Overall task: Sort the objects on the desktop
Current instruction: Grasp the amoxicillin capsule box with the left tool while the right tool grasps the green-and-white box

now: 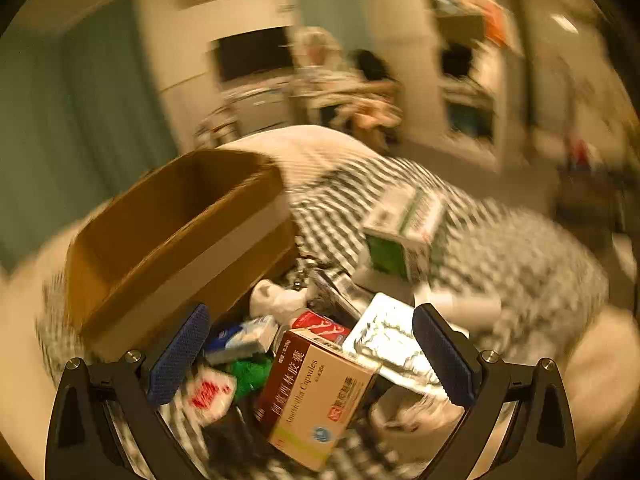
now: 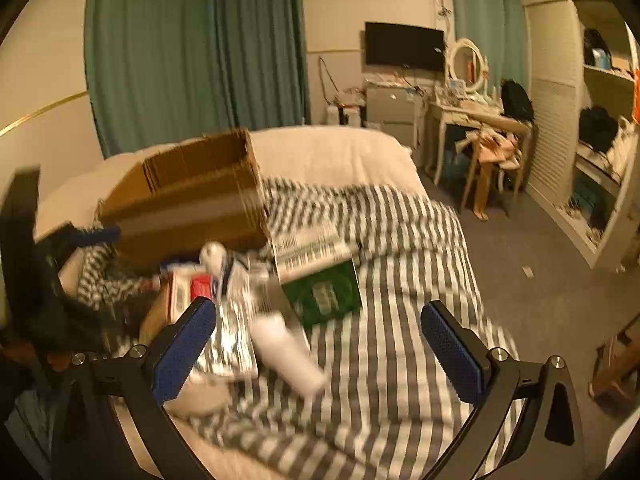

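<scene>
A pile of small items lies on a striped bedspread [image 2: 400, 280]. In the left wrist view my left gripper [image 1: 312, 354] is open above a maroon and beige capsule box [image 1: 316, 396], with foil blister packs [image 1: 384, 340] at its right and a blue packet [image 1: 240, 338] at its left. A green and white box [image 1: 400, 232] lies farther off. An open cardboard box [image 1: 180, 232] stands at the left. In the right wrist view my right gripper [image 2: 320, 356] is open, and a white bottle [image 2: 288, 356] lies between its fingers, untouched. The green box [image 2: 324, 292] and cardboard box [image 2: 192, 196] show beyond.
The left gripper's dark frame [image 2: 28, 280] shows at the left edge of the right wrist view. Past the bed are green curtains [image 2: 192, 52], a wall television [image 2: 404, 46], a dressing table [image 2: 472, 112] with a chair, and open shelves [image 2: 600, 128]. Grey floor [image 2: 540, 260] lies to the right.
</scene>
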